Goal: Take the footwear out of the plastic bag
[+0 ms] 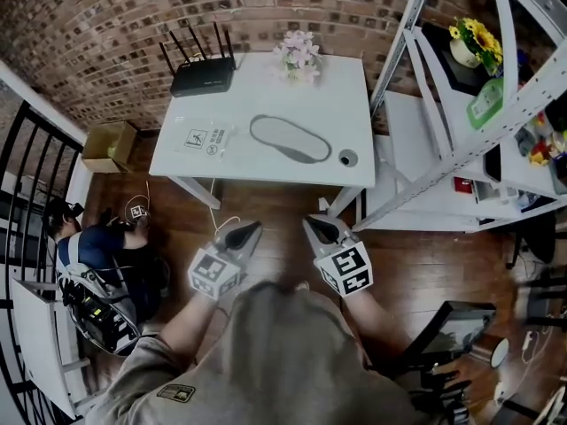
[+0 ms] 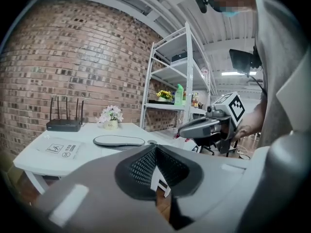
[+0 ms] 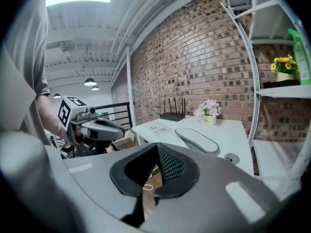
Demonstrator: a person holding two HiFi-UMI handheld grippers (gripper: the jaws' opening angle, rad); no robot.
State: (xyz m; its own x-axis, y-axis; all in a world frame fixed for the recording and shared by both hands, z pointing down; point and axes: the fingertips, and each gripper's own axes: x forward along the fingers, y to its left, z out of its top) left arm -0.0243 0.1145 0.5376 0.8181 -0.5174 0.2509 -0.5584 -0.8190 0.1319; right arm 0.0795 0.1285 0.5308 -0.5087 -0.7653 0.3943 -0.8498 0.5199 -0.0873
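shirt (image 1: 292,352): grey-olive, short sleeves, small dark patch (image 1: 176,393)
left gripper (image 1: 252,228): grey shell, black dotted pads (image 2: 141,168), black-and-white marker cube (image 1: 213,273) behind the jaws
right gripper (image 1: 312,223): same build

Plastic bag (image 1: 205,138): it lies on the surface (image 1: 266,91) just on my side of the router (image 1: 203,76) and bears a square pictogram and a round crossed-out sign in black.
Print beside those signs: too small to read.
Cube on my left gripper (image 1: 251,228): black-and-white square marker, no letters.
Cube on my right gripper (image 1: 310,222): same kind of marker.
Router: no readable brand.
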